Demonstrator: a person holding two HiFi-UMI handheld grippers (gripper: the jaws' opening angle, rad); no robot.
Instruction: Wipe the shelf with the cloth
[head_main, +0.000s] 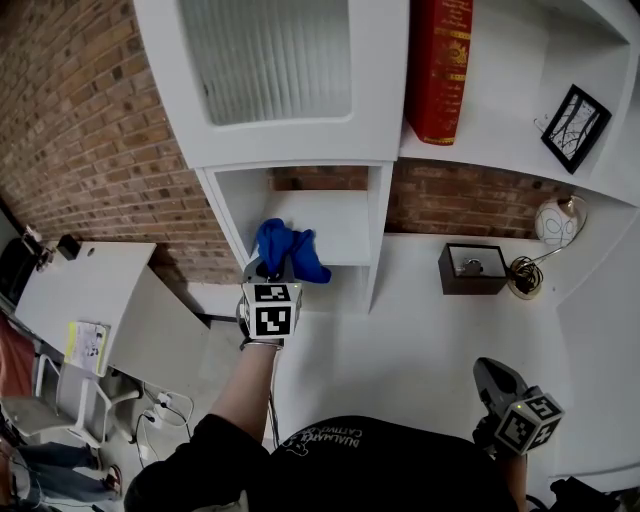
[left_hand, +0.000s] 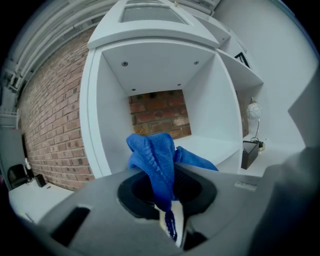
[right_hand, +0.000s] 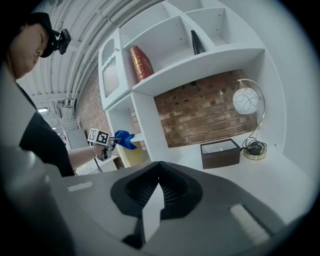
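Note:
A blue cloth (head_main: 290, 249) is bunched between the jaws of my left gripper (head_main: 275, 272), which is shut on it at the front edge of the small white shelf (head_main: 340, 235). In the left gripper view the cloth (left_hand: 159, 161) sticks up from the jaws in front of the shelf board (left_hand: 212, 146), with a brick back wall behind. My right gripper (head_main: 493, 378) hangs low at the right, away from the shelf, its jaws shut and empty. The right gripper view shows the left gripper (right_hand: 113, 141) and cloth (right_hand: 124, 139) far off at the left.
A red book (head_main: 439, 65) and a black picture frame (head_main: 574, 127) stand on the upper shelf. A dark box (head_main: 472, 269) and a globe lamp (head_main: 553, 226) sit on the white counter (head_main: 420, 340). A grey table (head_main: 90, 290) and chairs are at the lower left.

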